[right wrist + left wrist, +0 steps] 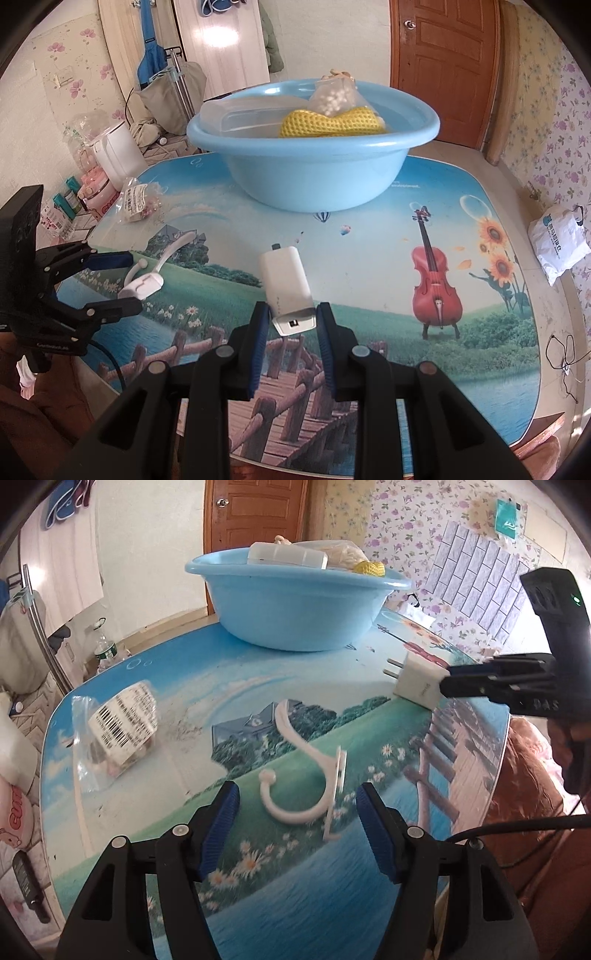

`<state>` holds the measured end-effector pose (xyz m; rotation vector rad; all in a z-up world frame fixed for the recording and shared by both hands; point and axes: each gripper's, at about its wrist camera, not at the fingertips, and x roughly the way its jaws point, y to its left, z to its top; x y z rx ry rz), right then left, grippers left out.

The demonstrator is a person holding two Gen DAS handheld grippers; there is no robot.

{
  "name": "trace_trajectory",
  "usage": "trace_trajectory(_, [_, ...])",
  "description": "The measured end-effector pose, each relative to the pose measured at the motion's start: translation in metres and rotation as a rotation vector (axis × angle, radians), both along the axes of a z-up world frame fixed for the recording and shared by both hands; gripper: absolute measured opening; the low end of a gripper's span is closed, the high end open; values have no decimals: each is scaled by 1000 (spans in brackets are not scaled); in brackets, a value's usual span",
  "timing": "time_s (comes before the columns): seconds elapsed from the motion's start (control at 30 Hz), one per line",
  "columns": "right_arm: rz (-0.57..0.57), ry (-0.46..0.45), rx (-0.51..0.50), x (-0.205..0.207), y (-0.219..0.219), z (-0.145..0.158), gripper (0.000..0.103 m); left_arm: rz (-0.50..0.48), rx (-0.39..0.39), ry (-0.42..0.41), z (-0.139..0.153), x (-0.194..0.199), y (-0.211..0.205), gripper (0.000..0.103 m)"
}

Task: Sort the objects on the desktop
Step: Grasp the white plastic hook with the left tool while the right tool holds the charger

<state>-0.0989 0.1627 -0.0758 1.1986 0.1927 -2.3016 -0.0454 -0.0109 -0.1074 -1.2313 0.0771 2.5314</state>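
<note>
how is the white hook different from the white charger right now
The hook is thin and curved; the charger is a solid block with metal prongs. The hook lies loose on the table between the open pads of the left gripper; the charger is clamped in the right gripper. The hook is untouched; the charger is gripped at its port end. Both are white plastic and outside the basin.

The basin stands at the table's far side, a sponge and lidded box in it; nearer, the hook lies left of the charger. A labelled bag lies left of the hook.
</note>
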Motion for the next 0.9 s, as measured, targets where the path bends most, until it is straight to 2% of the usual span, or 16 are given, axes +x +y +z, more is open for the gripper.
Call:
trace_trajectory(0.07, [-6, -6, 1, 0, 3, -1, 26, 0, -19, 8, 0, -3, 4, 48])
trace_trajectory(0.3, [-17, -14, 3, -5, 2, -2, 27, -5, -3, 9, 1, -10, 4, 48])
trace_trajectory(0.43, [-14, -23, 19, -10, -3, -6, 36, -2, 18, 18, 0, -11, 1, 47])
trace_trajectory(0.77, [-28, -59, 52, -24, -13, -19, 36, 3, 37, 23, -1, -22, -4, 47])
trace_trajectory(0.9, [-11, -40, 54, -24, -15, -15, 29, 2, 36, 6, 0, -24, -4, 47])
